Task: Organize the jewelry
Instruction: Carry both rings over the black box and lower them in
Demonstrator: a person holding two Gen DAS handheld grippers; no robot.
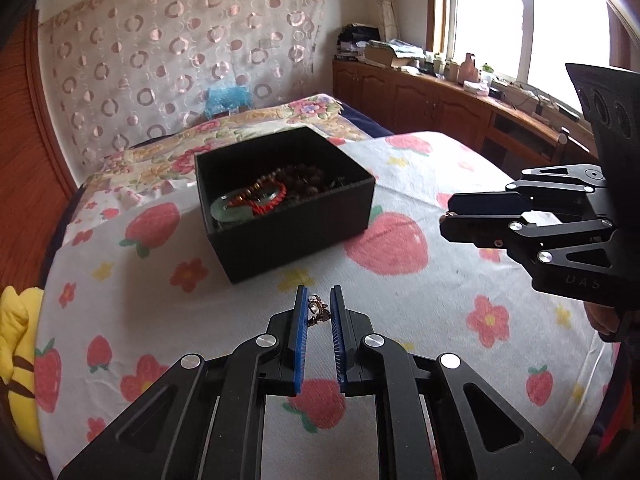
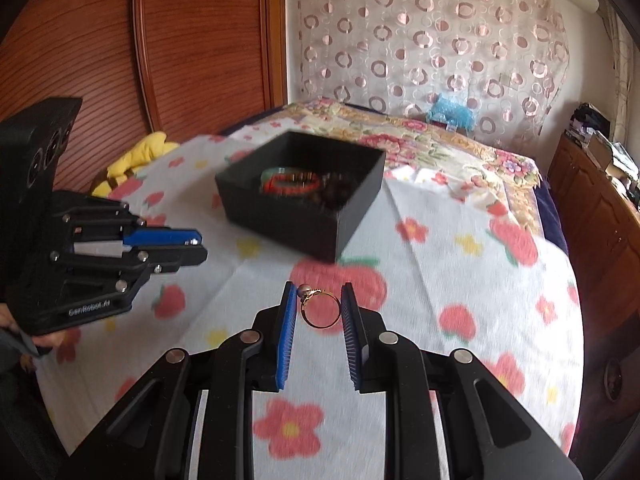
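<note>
A black open box (image 1: 296,220) sits on the strawberry-print cloth and holds a green bangle (image 1: 236,210), red beads and dark bead strands. It also shows in the right wrist view (image 2: 304,220). My left gripper (image 1: 319,310) is shut on a small ornate ring (image 1: 318,310), held above the cloth in front of the box. My right gripper (image 2: 320,306) is shut on a gold ring with a pearl (image 2: 320,308), also in front of the box. Each gripper shows in the other's view: the right gripper (image 1: 450,216) and the left gripper (image 2: 200,244).
The cloth (image 1: 400,320) covers a bed with a floral quilt (image 1: 248,124) behind the box. A yellow plush toy (image 1: 20,360) lies at the left edge. A wooden cabinet (image 1: 420,100) with clutter runs along the right under the window. A blue bag (image 2: 452,114) sits by the curtain.
</note>
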